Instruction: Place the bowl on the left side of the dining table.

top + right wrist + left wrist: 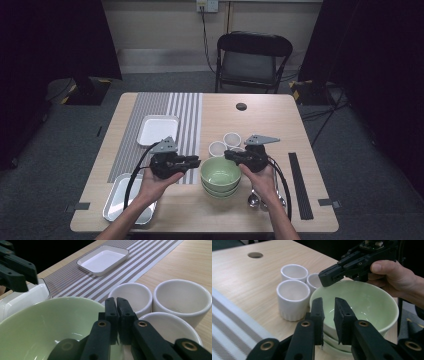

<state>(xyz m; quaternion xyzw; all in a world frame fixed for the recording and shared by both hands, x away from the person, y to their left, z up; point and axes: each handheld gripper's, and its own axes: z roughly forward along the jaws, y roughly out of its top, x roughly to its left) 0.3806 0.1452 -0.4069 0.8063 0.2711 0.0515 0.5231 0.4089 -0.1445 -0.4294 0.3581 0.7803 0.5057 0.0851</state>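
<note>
A stack of pale green bowls (220, 175) stands at the table's middle front, between my two grippers. My left gripper (196, 161) reaches in from the left. In the left gripper view its jaws (328, 300) stand a little apart astride the top green bowl's (362, 300) near rim, one outside and one inside, with a gap still showing. My right gripper (228, 154) comes from the right, and its jaws (116, 298) are shut at the bowl's (37, 325) other rim. Seen from the left gripper view, the right gripper's (327, 278) tip hovers just above that rim.
Three white cups (225, 144) cluster right behind the bowls. A white rectangular dish (157, 129) lies on the striped runner (187, 110) at left. A metal tray (120, 200) sits at the front left corner, spoons (253, 199) at front right. A chair (252, 60) stands beyond the table.
</note>
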